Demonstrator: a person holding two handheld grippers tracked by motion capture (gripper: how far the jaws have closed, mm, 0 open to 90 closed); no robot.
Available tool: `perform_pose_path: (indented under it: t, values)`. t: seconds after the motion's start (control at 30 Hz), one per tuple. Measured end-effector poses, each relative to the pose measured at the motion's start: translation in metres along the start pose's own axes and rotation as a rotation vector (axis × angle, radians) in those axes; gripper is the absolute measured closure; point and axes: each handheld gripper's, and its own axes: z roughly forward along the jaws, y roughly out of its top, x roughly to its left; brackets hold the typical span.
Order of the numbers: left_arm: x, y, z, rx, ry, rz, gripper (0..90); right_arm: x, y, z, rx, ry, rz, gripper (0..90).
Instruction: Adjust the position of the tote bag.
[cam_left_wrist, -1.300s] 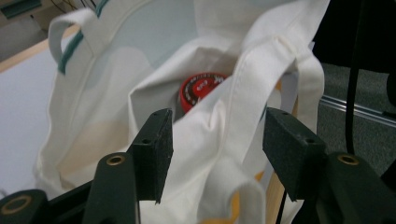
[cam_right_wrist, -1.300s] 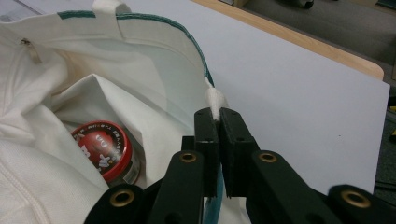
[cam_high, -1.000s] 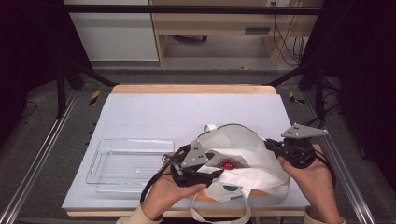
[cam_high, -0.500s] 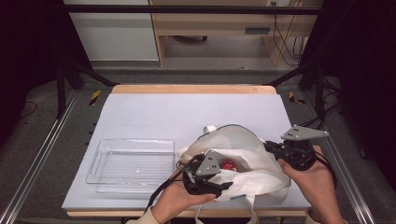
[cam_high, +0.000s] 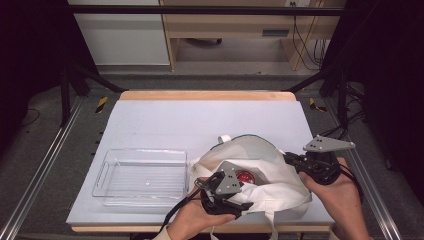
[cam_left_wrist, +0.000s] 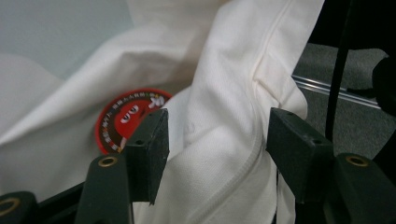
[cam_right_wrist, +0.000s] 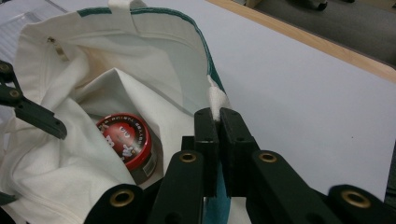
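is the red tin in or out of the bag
In. The red tin lies inside the white bag, with cloth around it. The right gripper pinches the bag's rim, holding the mouth open.

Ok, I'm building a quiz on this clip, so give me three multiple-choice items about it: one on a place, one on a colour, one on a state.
1. Where is the round tin?
A in the clear tray
B inside the cloth bag
C on the bare table

2. What colour is the tin's lid?
A red
B blue
C yellow

3. How are the right tongs?
A wide open
B shut on the bag's rim
C shut on the tin

Answers: 1 B, the cloth bag surrounds it. 2 A, it is red in each view. 3 B, cloth is pinched between the jaws.
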Motion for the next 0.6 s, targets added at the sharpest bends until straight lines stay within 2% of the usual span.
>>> perform_pose_path:
  t: [0.13, 0.27, 0.4, 0.47, 0.6]
  values:
    - [0.006, 0.013, -0.004, -0.023, 0.016, 0.000, 40.2, -0.001, 0.000, 0.000, -0.002, 0.002, 0.002, 86.3]
    - [0.013, 0.026, 0.011, -0.015, -0.037, -0.013, 40.0, 0.000, 0.000, 0.001, 0.002, 0.005, 0.008, 86.4]
    - [0.016, 0.035, 0.032, 0.019, -0.063, 0.000, 39.6, 0.000, 0.000, 0.002, 0.003, 0.009, 0.000, 86.3]
    - [0.016, 0.037, 0.042, 0.051, -0.080, 0.021, 40.1, 0.000, 0.000, 0.002, 0.001, 0.009, 0.003, 86.3]
    - [0.014, 0.037, 0.054, 0.097, -0.101, 0.035, 44.3, -0.002, -0.001, 0.001, -0.004, 0.013, 0.005, 86.4]
